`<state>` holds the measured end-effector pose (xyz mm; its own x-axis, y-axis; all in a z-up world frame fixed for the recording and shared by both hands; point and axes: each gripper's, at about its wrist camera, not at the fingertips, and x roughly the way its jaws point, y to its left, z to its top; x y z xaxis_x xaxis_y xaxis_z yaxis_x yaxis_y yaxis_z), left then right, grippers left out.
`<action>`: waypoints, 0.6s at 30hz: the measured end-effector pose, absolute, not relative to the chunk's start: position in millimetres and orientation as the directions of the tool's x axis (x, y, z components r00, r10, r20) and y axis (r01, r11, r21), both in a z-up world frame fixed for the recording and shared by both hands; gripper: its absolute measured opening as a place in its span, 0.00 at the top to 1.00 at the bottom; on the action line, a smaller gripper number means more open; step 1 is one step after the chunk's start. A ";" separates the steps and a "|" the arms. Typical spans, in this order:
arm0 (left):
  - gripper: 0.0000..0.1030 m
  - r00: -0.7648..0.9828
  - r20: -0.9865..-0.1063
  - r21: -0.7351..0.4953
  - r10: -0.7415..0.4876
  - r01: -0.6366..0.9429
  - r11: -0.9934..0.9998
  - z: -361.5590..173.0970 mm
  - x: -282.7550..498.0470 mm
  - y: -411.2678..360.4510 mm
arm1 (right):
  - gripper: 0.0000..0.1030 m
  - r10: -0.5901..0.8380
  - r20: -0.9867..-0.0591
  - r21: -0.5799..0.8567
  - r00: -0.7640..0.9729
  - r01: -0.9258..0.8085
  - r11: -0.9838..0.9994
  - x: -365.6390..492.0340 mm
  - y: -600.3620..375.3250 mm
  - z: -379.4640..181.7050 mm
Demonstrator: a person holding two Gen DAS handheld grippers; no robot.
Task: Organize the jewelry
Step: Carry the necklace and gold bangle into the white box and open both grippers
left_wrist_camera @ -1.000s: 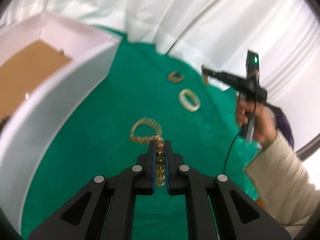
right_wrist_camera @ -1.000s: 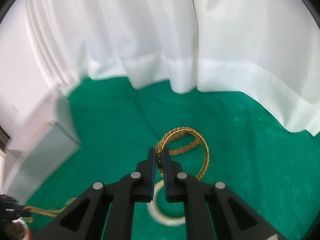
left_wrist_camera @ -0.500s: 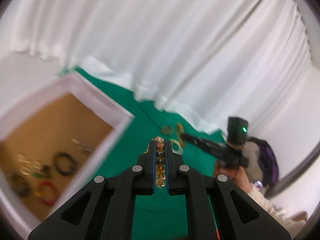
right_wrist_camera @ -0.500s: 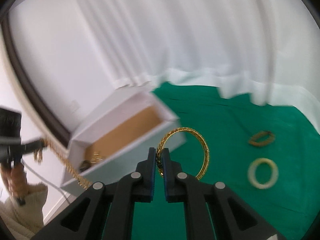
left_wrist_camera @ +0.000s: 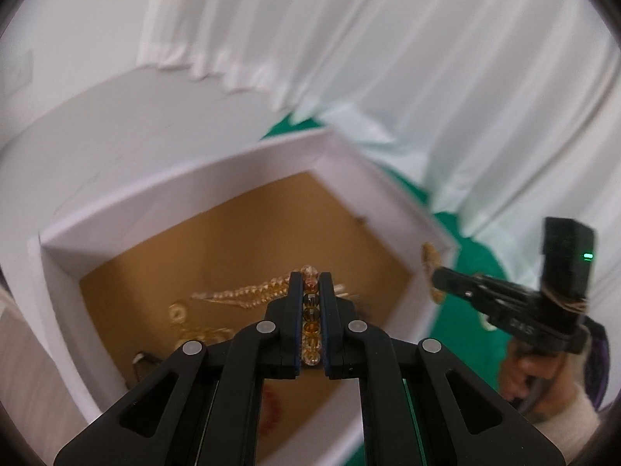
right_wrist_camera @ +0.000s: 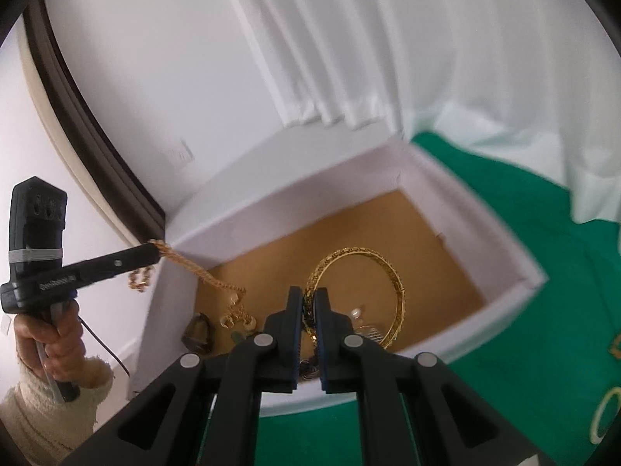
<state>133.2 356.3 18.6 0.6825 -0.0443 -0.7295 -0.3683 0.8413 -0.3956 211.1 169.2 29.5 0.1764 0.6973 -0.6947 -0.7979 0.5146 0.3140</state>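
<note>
We are at the drop-off step: both pieces hang over the open white box (right_wrist_camera: 500, 248), and what remains is to lower and let go.

To do it well, we judge the beaded necklace (left_wrist_camera: 310, 322) should go down first. Its free length trails from the left gripper (left_wrist_camera: 310, 310) toward the brown floor of the box, and in the right wrist view part of the strand crosses the box's left corner while a short loop dangles outside the wall. Moving the left gripper further in over the brown floor before release would bring that loop inside. The floor already holds small pieces: a dark stone, pearl-like bits, a red band low in the left view. We would pick a bare patch so chains do not tangle.

The gold bangle (right_wrist_camera: 361, 295) stands upright over the box interior, near its front wall. We would lower it until its bottom edge is close to the floor, then release, so it tips flat, not rolling.

Gripper state: the left gripper is clenched on the necklace, beads stacked in a column between its pads. The right gripper (right_wrist_camera: 309, 310) is clamped on the bangle's rim, the hoop projecting forward and to the right of the fingers.

On the green desk (right_wrist_camera: 562, 310) outside the box, a white ring (right_wrist_camera: 605, 415) waits at the right edge.
</note>
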 end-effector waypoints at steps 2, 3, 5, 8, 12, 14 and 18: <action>0.94 0.653 -0.756 -0.390 -0.046 -0.393 0.833 -3.8 137.5 364.6 | 0.93 0.661 -0.732 0.290 0.163 -0.804 0.520 205.1 194.0 7.1; 0.94 0.639 -0.768 -0.385 -0.045 -0.405 0.830 -13.7 138.2 366.5 | 0.93 0.643 -0.750 0.277 0.158 -0.807 0.522 201.7 203.0 -2.0; 0.83 0.613 -0.790 -0.357 -0.014 -0.441 0.824 -22.7 133.6 368.3 | 0.89 0.613 -0.771 0.247 0.171 -0.808 0.535 194.2 215.2 -12.7; 0.45 0.620 -0.784 -0.360 0.006 -0.464 0.809 -21.8 118.8 367.8 | 0.57 0.625 -0.758 0.254 0.184 -0.800 0.544 184.2 213.4 -11.8; 0.36 0.645 -0.762 -0.313 0.056 -0.444 0.839 -6.6 104.3 345.7 | 0.39 0.642 -0.715 0.193 0.277 -0.804 0.562 167.7 183.4 10.6; 0.30 0.661 -0.749 -0.296 0.058 -0.412 0.862 -1.4 99.3 327.4 | 0.36 0.624 -0.703 0.135 0.341 -0.798 0.588 155.4 159.9 19.5; 0.24 0.698 -0.716 -0.273 0.018 -0.304 0.913 9.8 90.3 272.9 | 0.31 0.573 -0.696 0.051 0.433 -0.766 0.640 137.3 114.3 16.1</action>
